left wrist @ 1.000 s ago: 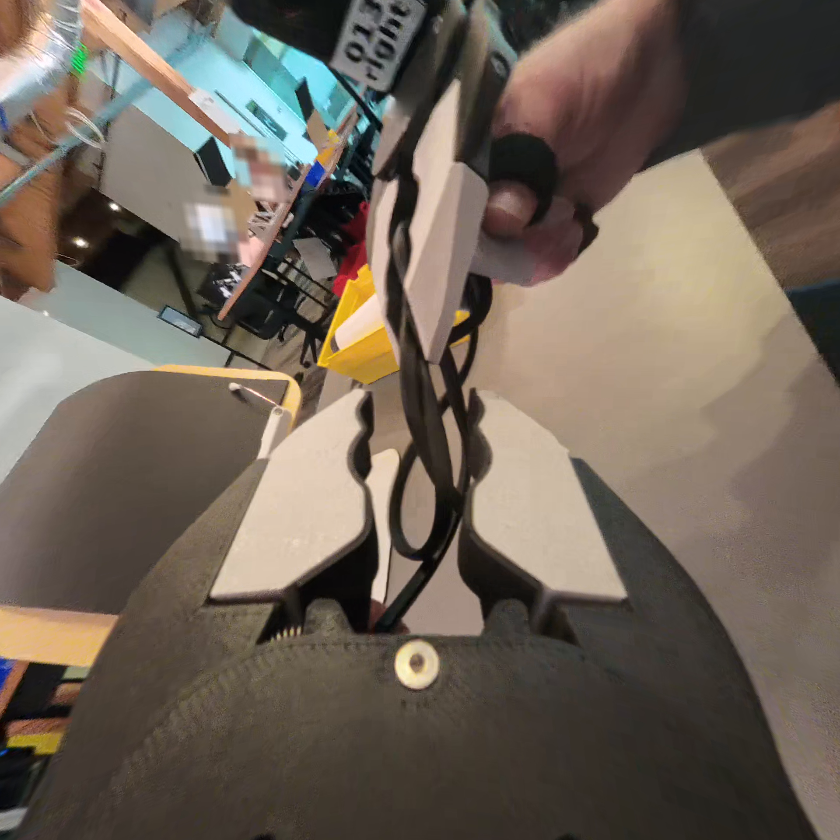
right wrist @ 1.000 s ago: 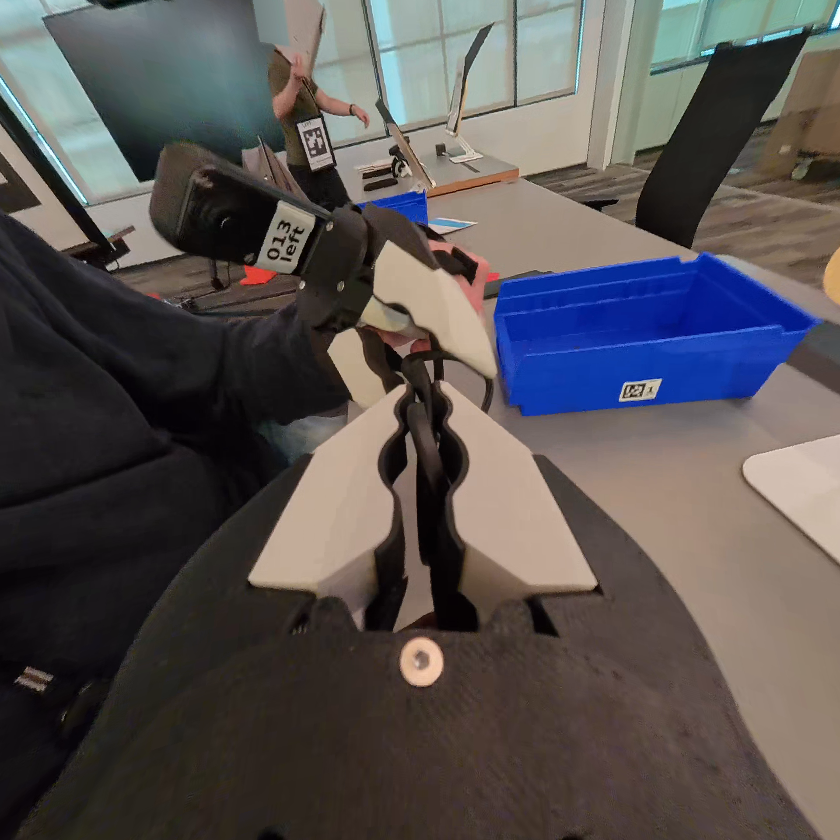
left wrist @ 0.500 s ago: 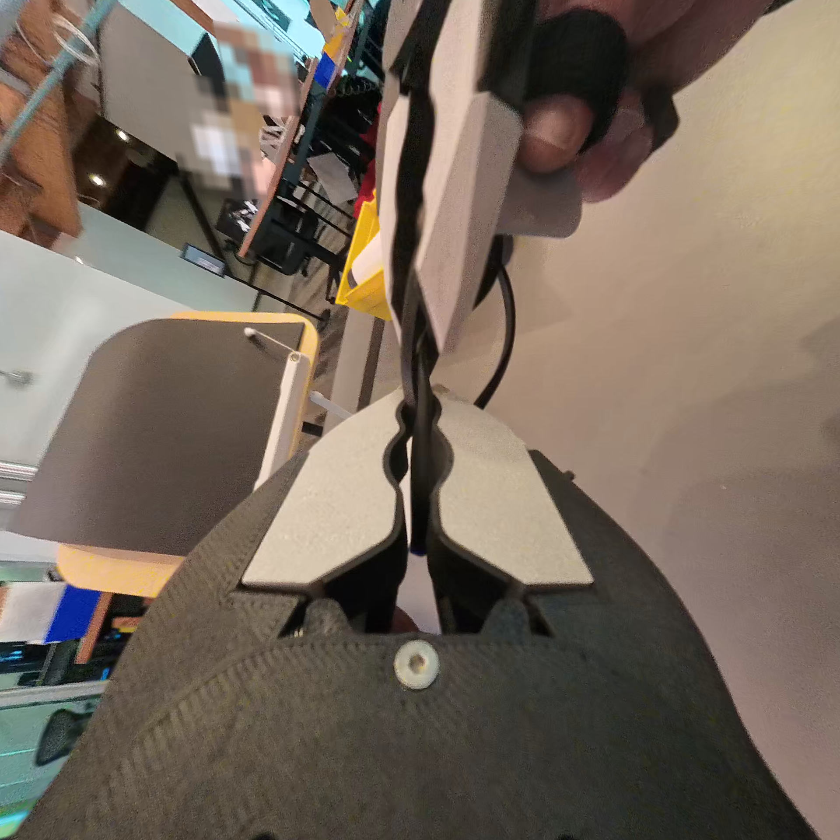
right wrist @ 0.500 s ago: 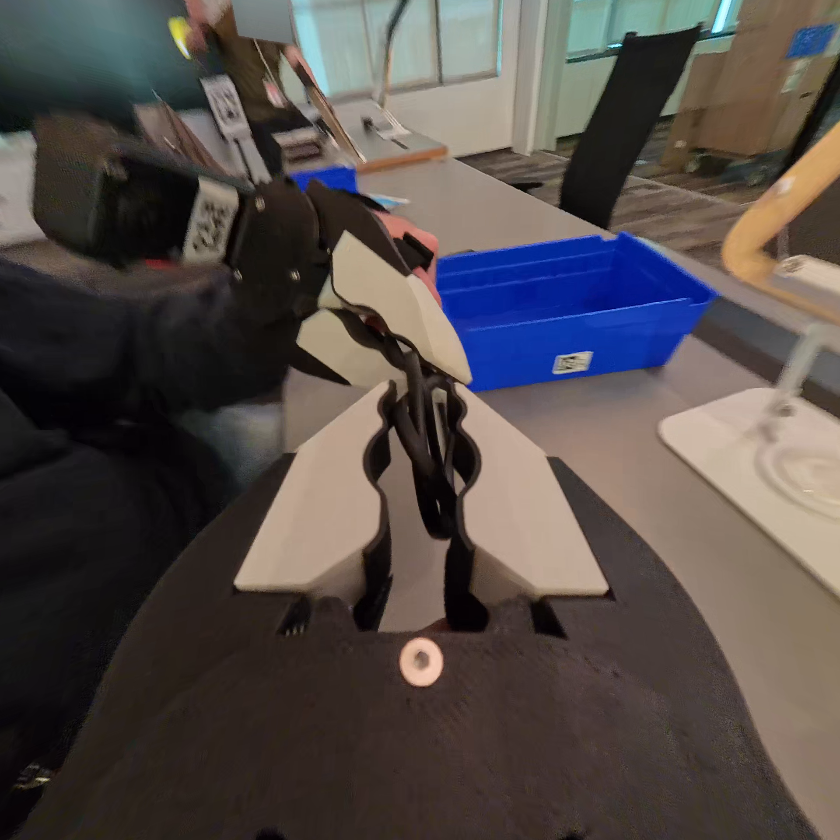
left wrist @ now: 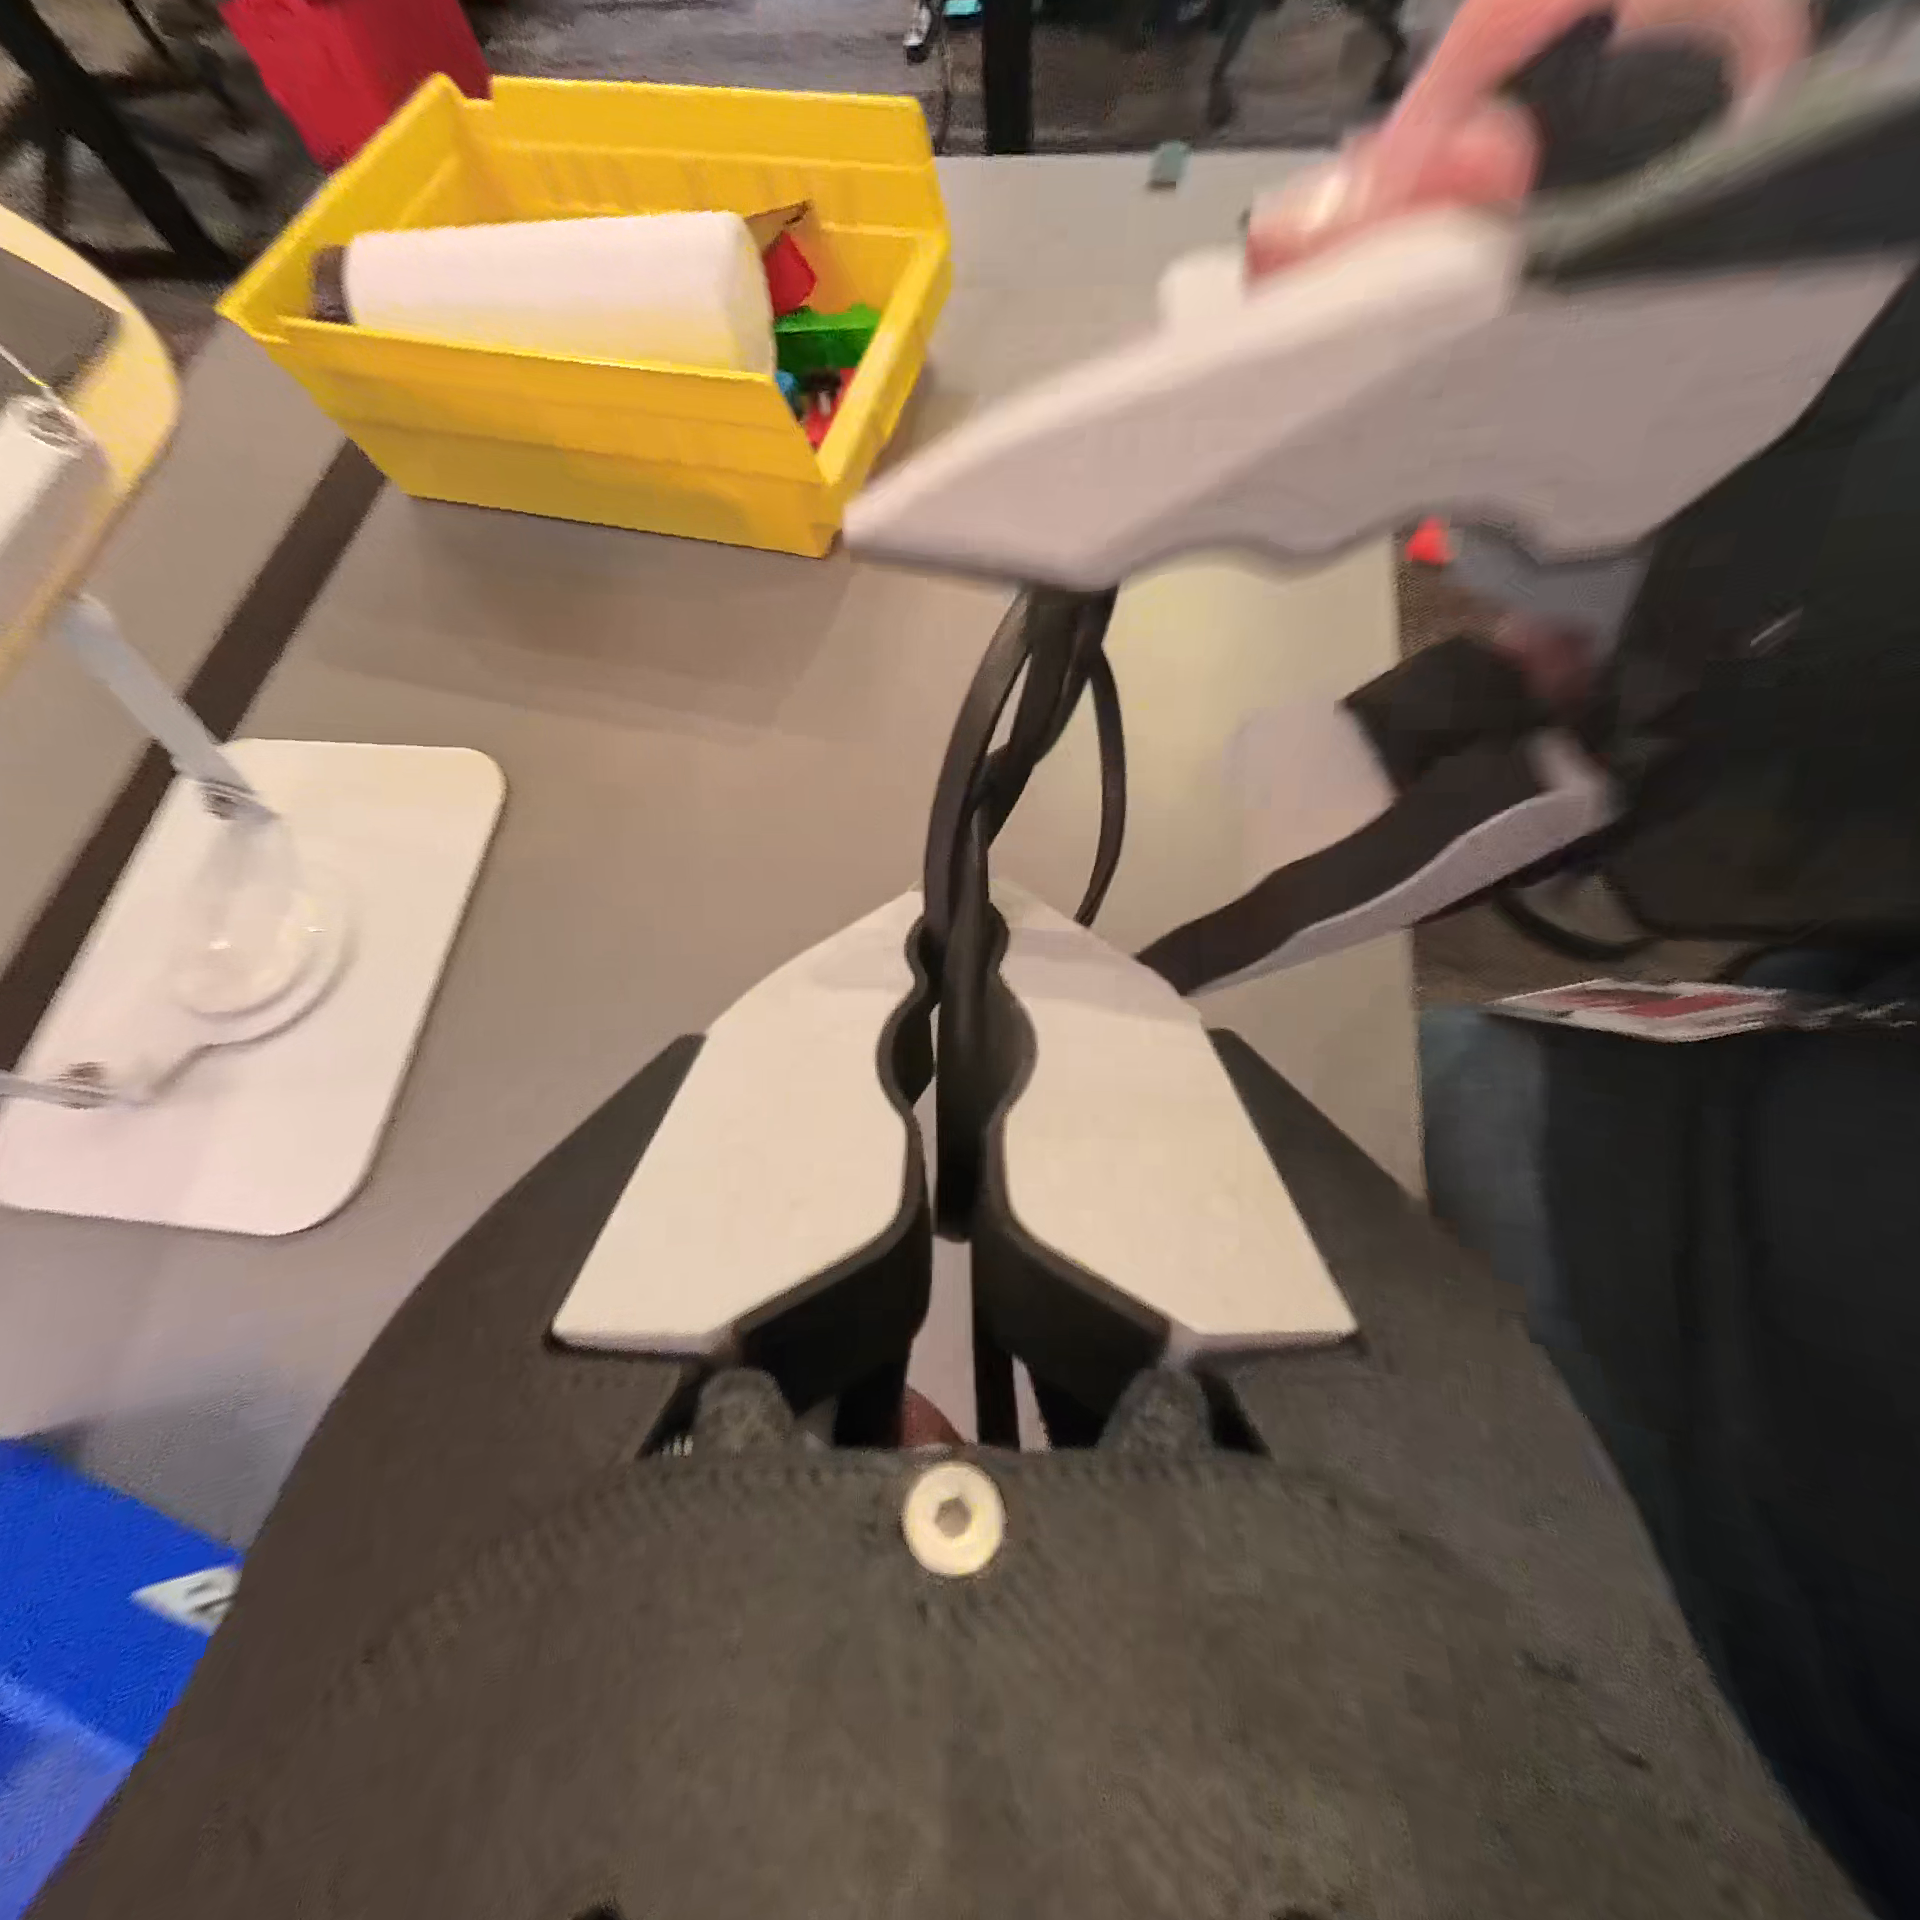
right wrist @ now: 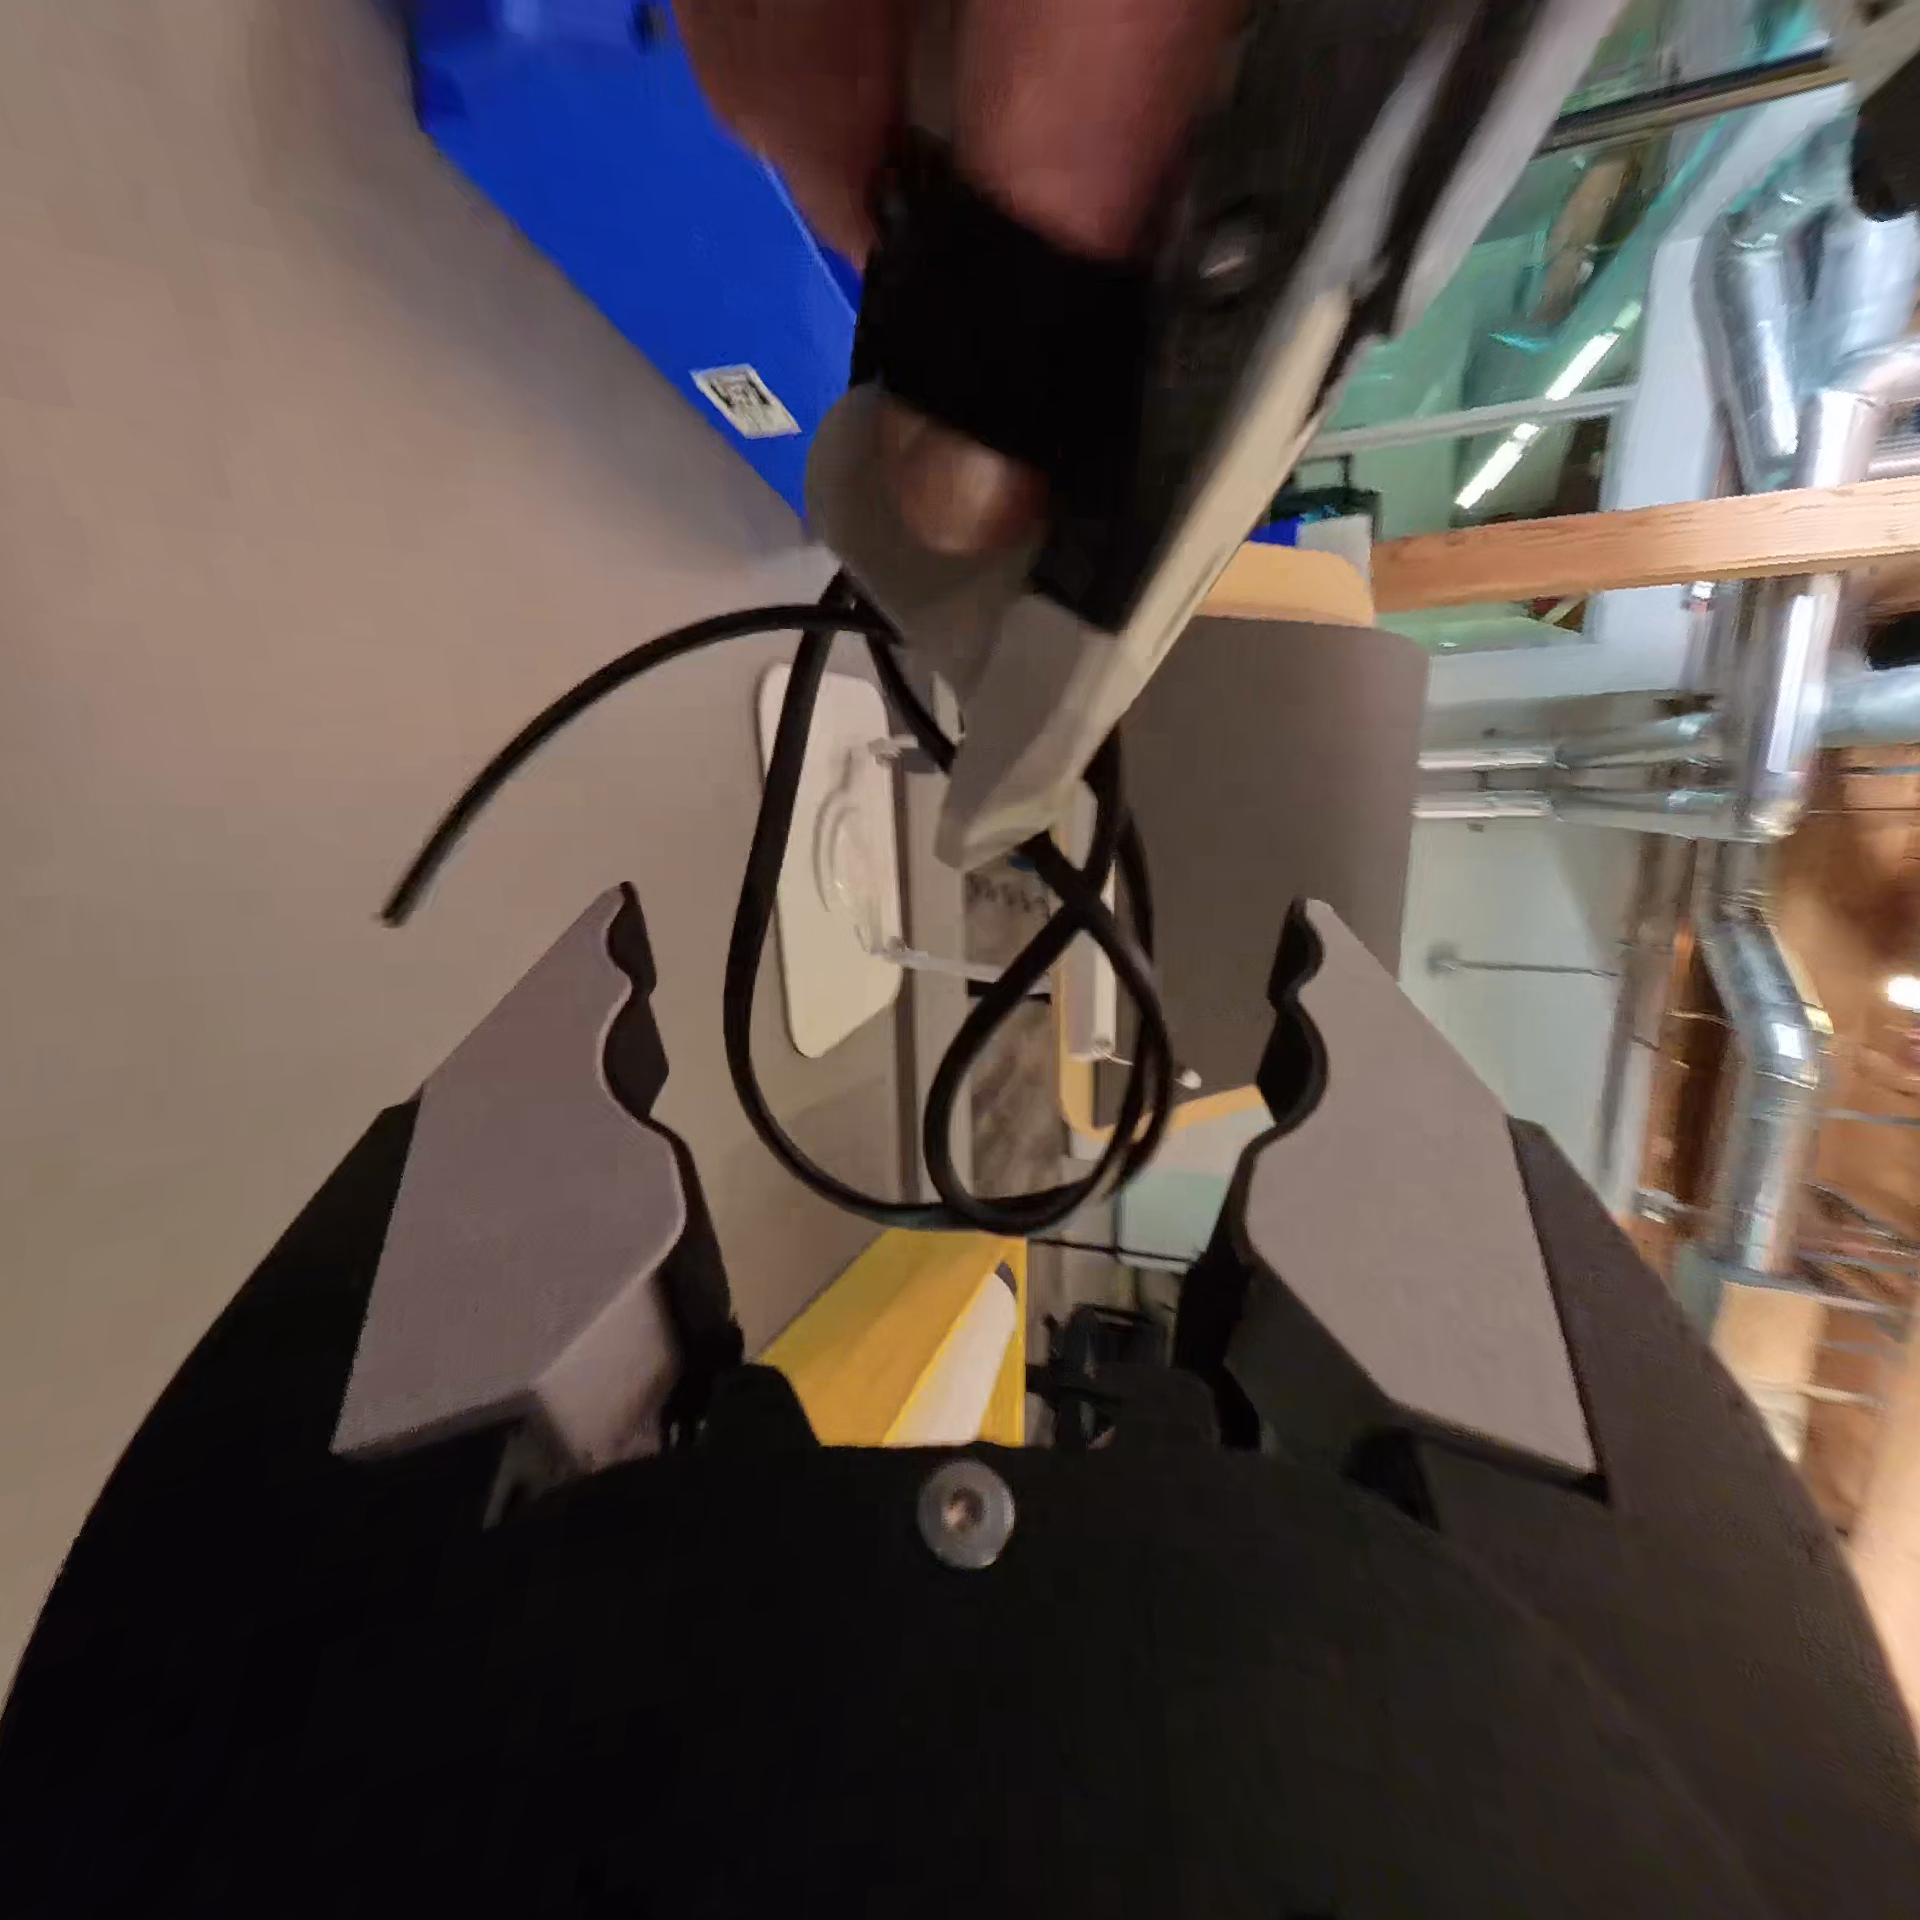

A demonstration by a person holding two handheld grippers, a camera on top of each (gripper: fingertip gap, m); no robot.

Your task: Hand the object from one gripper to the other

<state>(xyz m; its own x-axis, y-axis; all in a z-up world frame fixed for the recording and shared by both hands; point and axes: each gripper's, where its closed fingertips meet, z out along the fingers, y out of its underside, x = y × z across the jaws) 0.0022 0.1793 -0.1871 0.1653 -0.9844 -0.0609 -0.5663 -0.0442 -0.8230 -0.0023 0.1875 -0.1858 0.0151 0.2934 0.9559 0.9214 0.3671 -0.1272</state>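
Left tool (left wrist: pixel 961 935) was clamped on the black cable (left wrist: pixel 971 831) at frame centre, above the tabletop (left wrist: pixel 623 675). Right tool (right wrist: pixel 961 935) stood wide, cable loops hanging between its fingers untouched. Recommended: withdraw the right tool straight back, avoiding snagging the loops.

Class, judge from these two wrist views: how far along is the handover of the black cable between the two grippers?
Done: the left gripper is shut on the black cable, and the right gripper has its fingers spread wide. In hand: the cable's loops hang between those open fingers, touching neither. Left: draw the right gripper clear; then the handover looks complete.
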